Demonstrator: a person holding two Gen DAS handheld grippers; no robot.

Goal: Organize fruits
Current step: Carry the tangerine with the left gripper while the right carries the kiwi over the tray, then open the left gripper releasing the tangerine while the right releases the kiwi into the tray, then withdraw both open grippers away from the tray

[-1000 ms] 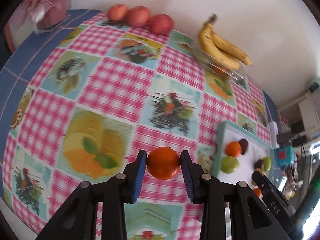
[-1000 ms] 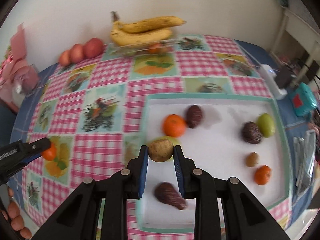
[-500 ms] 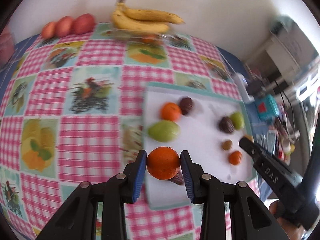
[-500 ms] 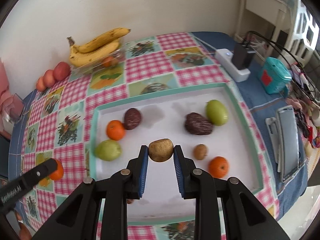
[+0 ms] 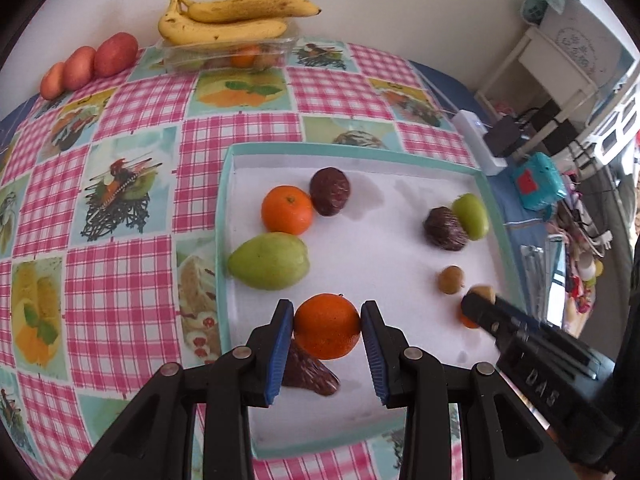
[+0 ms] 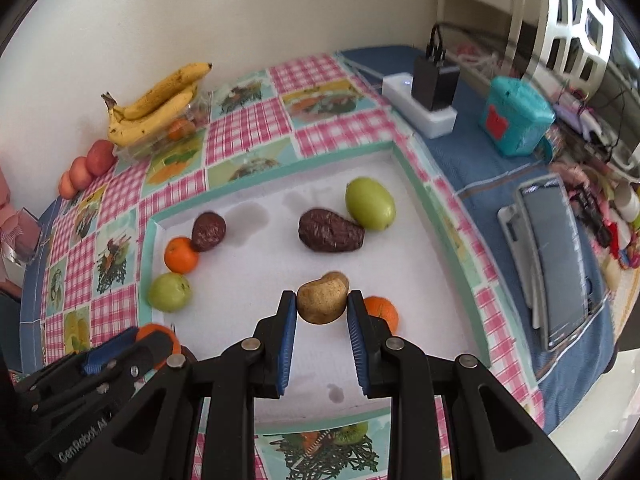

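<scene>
My left gripper [image 5: 327, 334] is shut on an orange [image 5: 327, 327] and holds it over the near left part of the white tray [image 5: 400, 172]. A dark brown fruit [image 5: 308, 374] lies under it. My right gripper [image 6: 322, 307] is shut on a brown kiwi-like fruit [image 6: 322, 298] over the tray's [image 6: 272, 180] near right part, beside a small orange [image 6: 382, 312]. The tray also holds an orange [image 5: 286, 209], a green pear-like fruit [image 5: 269, 261], dark brown fruits [image 5: 330, 191], a green fruit [image 5: 471, 216] and a small brown fruit [image 5: 450, 279].
Bananas [image 5: 232, 20] lie on a clear container [image 5: 228, 54] at the back by the wall, with three red apples [image 5: 90, 65] to their left. A white power strip [image 6: 418, 106], a teal box [image 6: 516, 118] and a tablet [image 6: 554, 264] lie right of the tray.
Both grippers swung right over the tray with their fruits still held. The right gripper moved toward the tray's right part, near the small orange.
</scene>
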